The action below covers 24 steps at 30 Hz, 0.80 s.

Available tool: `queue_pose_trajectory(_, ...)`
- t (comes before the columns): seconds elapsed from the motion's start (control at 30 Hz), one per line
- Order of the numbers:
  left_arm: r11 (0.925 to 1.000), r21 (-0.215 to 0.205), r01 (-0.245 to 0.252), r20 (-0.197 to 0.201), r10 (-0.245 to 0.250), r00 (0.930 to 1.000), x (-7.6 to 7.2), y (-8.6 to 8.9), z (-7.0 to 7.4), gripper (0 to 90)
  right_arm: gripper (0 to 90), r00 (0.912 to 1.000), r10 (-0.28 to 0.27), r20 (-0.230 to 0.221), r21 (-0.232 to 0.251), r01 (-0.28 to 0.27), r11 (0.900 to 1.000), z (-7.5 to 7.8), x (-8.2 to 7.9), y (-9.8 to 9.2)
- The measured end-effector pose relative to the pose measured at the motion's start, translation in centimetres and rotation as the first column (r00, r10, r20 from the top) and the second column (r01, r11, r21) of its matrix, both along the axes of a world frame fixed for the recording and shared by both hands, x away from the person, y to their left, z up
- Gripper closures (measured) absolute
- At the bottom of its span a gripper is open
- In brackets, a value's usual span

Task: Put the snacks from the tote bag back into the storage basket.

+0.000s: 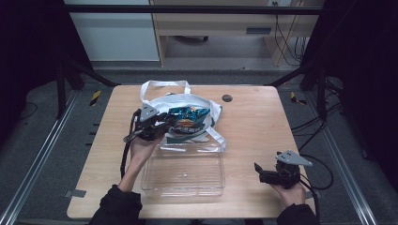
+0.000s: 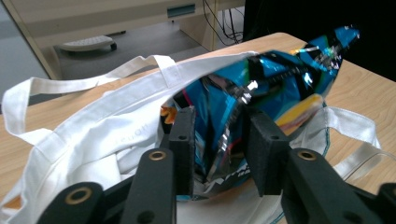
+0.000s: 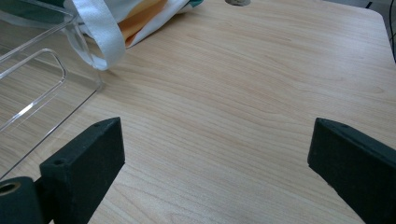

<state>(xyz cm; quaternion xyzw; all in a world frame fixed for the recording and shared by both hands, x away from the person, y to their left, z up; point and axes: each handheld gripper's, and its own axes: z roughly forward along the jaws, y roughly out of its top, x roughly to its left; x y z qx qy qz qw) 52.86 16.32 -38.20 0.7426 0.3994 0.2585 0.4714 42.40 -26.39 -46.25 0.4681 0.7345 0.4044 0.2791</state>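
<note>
Two grippers in play: our left gripper (image 2: 215, 144) has its jaws clamped on a blue foil snack bag (image 2: 261, 88), pinching the crinkled lower part between the black pads (image 2: 183, 140). We hold that packet at the mouth of a white tote bag (image 2: 93, 140), its top sticking out above the cloth rim; the tote's handle (image 2: 70, 84) loops off behind. From the high view our left gripper (image 1: 165, 123) sits at the tote (image 1: 206, 105) on the far middle of the wooden table (image 1: 253, 131), snack bag (image 1: 188, 114) just past its tips. Our right gripper (image 3: 215, 154) has its jaws spread wide apart, nothing between them, over bare wood at the near right (image 1: 263, 172). Clear plastic bin (image 1: 183, 176) lies near centre, between our two hands, touching the tote's near edge; looks empty.
</note>
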Motion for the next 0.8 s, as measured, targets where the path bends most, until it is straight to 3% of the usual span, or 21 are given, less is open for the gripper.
queue_pose_trajectory(0.3,0.9998,-0.009,0.015,-0.017,-0.015,0.9997,0.3,0.0,-0.1,87.8,4.2,1.0,0.0,0.0,-0.001,0.0,1.0,0.0,0.0,0.0)
queue_pose_trajectory(0.53,0.9984,-0.055,-0.006,-0.031,0.005,0.9995,-0.1,0.3,0.2,89.1,4.2,1.0,-0.001,-0.001,-0.001,0.001,1.0,0.0,0.0,0.0)
queue_pose_trajectory(0.8,0.9892,-0.14,-0.045,-0.021,0.042,0.9989,-0.8,0.8,1.6,89.5,4.2,1.0,0.0,0.001,-0.004,0.0,1.0,0.0,0.0,-0.1)
